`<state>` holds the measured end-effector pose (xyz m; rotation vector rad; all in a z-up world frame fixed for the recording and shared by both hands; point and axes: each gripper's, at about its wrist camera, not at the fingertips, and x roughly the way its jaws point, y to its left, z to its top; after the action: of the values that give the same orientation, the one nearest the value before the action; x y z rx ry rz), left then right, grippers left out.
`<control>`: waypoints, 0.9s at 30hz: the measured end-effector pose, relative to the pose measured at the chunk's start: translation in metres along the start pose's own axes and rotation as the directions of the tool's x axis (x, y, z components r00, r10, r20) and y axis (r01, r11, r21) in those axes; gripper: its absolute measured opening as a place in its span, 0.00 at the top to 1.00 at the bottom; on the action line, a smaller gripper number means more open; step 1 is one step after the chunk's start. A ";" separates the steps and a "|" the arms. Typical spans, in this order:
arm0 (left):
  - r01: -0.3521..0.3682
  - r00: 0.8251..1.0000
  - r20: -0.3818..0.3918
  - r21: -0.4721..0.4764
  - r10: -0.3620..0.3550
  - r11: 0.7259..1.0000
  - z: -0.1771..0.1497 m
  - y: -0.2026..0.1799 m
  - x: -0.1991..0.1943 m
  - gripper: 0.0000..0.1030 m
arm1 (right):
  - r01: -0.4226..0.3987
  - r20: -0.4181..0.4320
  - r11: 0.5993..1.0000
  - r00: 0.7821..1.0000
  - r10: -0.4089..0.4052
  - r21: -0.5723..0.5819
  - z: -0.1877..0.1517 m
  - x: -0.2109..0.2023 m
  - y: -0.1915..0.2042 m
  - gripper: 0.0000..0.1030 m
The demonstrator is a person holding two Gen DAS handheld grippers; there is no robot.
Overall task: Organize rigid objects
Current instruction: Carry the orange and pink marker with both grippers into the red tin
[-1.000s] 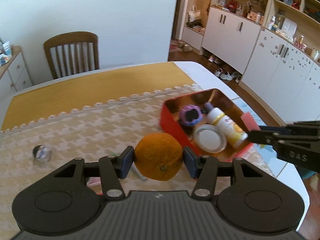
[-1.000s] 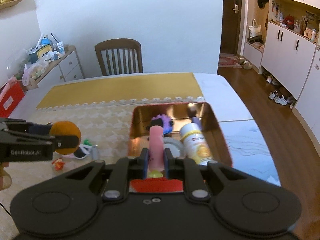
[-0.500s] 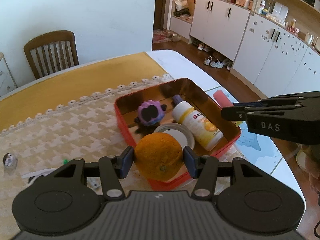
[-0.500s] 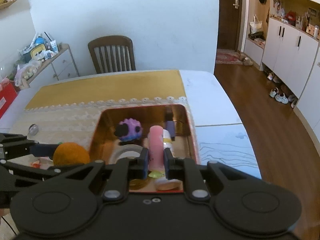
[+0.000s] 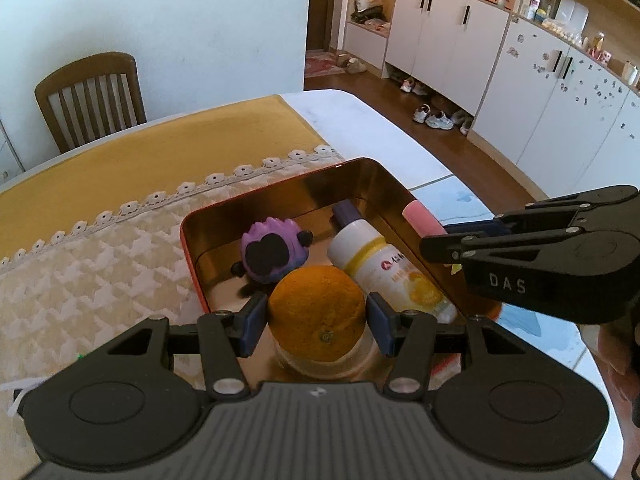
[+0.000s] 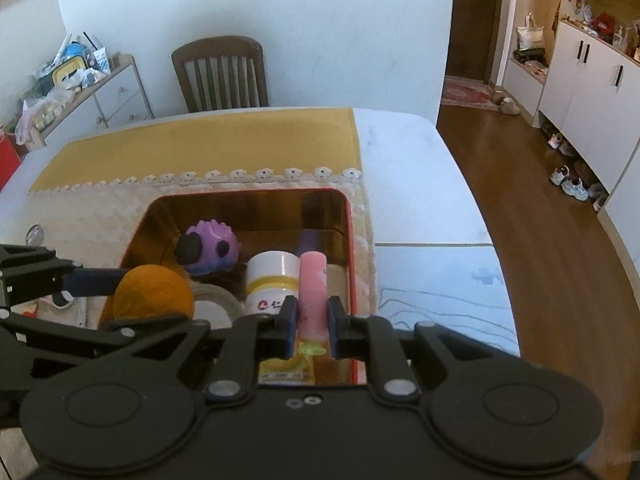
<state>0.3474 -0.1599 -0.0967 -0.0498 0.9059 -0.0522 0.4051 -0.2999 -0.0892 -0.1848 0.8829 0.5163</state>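
The left tongs (image 5: 316,326) are clamped on an orange (image 5: 316,314), one blue pad pressed to each side of the fruit, holding it above the near end of a red tin box (image 5: 190,248) with a gold, mirror-like inside. Directly under the orange sits a round white lid or jar top (image 5: 324,366), only partly visible.

In the left wrist view, a purple spiky toy (image 5: 272,250) with black patches lies in the box at about 11 o'clock from the orange, and a white bottle (image 5: 380,258) with a yellow label lies on its side at about 1 o'clock, its cap end toward the far wall of the box. A small dark purple item (image 5: 346,212) rests just beyond the bottle.

The right tongs (image 6: 313,332) are clamped on a pink cylinder (image 6: 313,292), which stands roughly upright between the pads, over the right side of the box and just beside the white bottle. A small yellow-green piece (image 6: 312,347) shows below the cylinder; I cannot tell what it is.

The box rests on a cream patterned cloth (image 5: 100,264) with a lace edge, next to a yellow cloth (image 6: 200,144) on the white tabletop (image 6: 408,184). A wooden chair (image 6: 222,74) stands at the far side, at 12 o'clock. A small shiny round object (image 6: 35,235) lies on the cloth at 9 o'clock from the box.
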 end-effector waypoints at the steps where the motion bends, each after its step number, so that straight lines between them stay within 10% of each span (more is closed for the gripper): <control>1: -0.003 1.000 -0.004 -0.004 0.003 1.000 0.001 0.001 0.003 0.48 | -0.004 -0.003 1.000 1.000 0.004 -0.004 0.001 0.002 -0.001 0.86; 27: 0.042 0.999 -0.027 -0.068 -0.044 0.997 0.025 0.018 0.038 0.48 | -0.048 -0.029 0.999 0.998 0.048 0.000 0.010 0.027 -0.012 0.80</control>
<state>0.3908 -0.1435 -0.1119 -0.1313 0.9348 -0.0626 0.4322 -0.2970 -0.1050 -0.1726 0.9169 0.5604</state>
